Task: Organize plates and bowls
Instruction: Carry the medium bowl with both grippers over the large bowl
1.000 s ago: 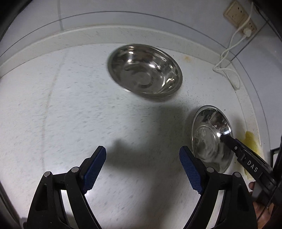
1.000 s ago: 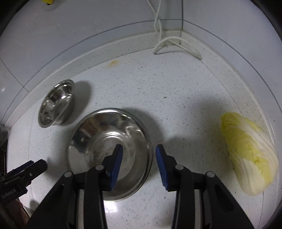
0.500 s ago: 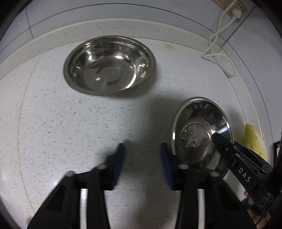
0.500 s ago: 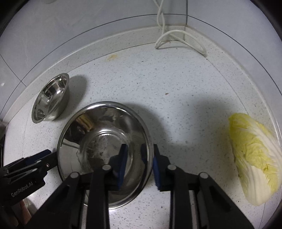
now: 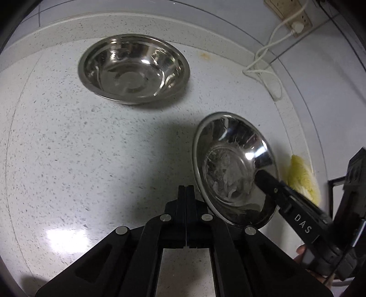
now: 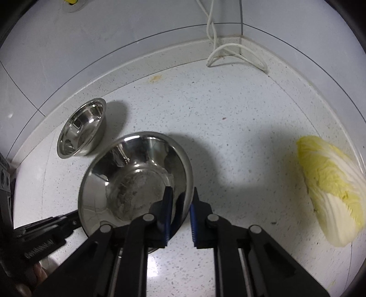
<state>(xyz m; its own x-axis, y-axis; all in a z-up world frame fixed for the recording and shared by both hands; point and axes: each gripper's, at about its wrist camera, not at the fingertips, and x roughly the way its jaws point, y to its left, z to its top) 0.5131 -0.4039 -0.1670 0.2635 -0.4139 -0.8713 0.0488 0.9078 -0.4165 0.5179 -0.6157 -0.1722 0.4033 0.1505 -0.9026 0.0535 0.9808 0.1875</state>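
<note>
My right gripper (image 6: 180, 201) is shut on the rim of a large steel bowl (image 6: 135, 180) and holds it tilted above the counter; this bowl also shows in the left wrist view (image 5: 231, 169), with the right gripper's finger (image 5: 295, 212) on its rim. A smaller steel bowl (image 5: 133, 68) rests on the speckled counter near the back wall, also in the right wrist view (image 6: 81, 129). My left gripper (image 5: 186, 189) is shut and empty, just left of the held bowl.
A napa cabbage (image 6: 331, 192) lies on the counter at the right, by the wall. A white cable (image 6: 231, 50) runs down into the back corner from a wall socket (image 5: 290, 11). The counter's raised back edge (image 5: 68, 25) curves around.
My left gripper has closed from wide open to fully shut. My right gripper has closed on the large bowl's rim and lifted and tilted it toward the smaller bowl.
</note>
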